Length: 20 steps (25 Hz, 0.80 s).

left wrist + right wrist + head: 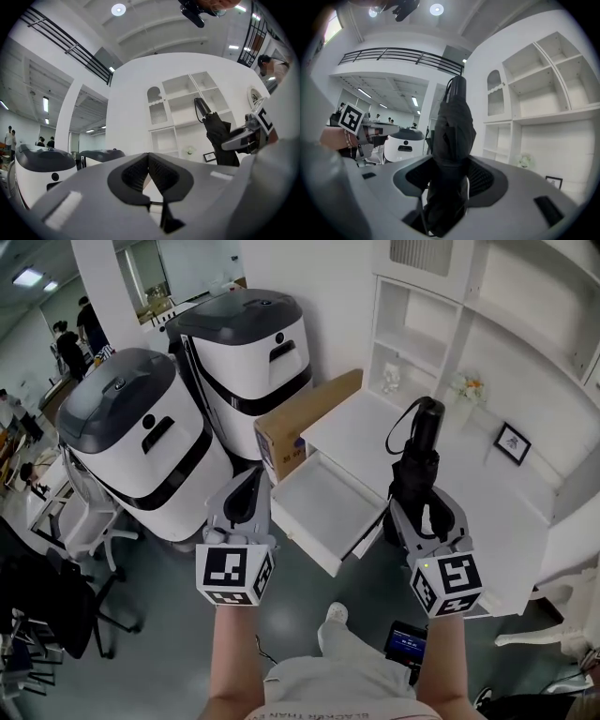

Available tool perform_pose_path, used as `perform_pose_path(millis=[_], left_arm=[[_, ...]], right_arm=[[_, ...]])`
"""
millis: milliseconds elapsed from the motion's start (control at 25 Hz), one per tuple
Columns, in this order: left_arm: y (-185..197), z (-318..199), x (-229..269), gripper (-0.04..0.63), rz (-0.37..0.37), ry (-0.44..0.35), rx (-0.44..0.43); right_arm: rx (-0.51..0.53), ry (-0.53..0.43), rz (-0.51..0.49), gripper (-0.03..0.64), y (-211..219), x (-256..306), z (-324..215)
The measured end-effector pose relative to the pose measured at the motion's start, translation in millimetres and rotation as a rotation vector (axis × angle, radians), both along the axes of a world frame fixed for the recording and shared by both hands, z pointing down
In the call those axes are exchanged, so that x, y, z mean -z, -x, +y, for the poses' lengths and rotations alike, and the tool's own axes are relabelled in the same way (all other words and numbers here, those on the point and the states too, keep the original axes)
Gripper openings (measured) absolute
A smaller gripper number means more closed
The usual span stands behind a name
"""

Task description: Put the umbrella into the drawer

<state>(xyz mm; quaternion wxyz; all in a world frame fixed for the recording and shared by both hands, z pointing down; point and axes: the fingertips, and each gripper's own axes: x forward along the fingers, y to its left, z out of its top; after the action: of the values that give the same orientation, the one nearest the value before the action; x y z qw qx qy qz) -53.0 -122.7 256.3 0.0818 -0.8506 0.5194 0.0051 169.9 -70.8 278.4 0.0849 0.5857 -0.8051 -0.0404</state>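
Folded umbrella (415, 457) clamped in right gripper (427, 519) fingers; left gripper (246, 504) fingers closed, empty. Open drawer (323, 502) sits at 8 o'clock of it. Risk: long umbrella clips the drawer front and slips in the grip.

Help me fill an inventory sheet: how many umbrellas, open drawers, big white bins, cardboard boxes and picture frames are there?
Umbrella: 1
Open drawer: 1
White bins: 2
Cardboard box: 1
Picture frame: 1
Total: 6
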Motion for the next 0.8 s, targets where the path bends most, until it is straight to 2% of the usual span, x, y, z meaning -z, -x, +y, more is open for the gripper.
perform_pose_path(millis=[400, 800], left_arm=[[-12, -70, -13, 0.009, 0.010, 0.031, 0.063], [-9, -101, -38, 0.009, 0.013, 0.080, 0.101]], right_arm=[[0.078, 0.049, -0.009, 0.227, -11, -20, -87], [0.167, 0.143, -0.024, 0.227, 8, -60, -127]])
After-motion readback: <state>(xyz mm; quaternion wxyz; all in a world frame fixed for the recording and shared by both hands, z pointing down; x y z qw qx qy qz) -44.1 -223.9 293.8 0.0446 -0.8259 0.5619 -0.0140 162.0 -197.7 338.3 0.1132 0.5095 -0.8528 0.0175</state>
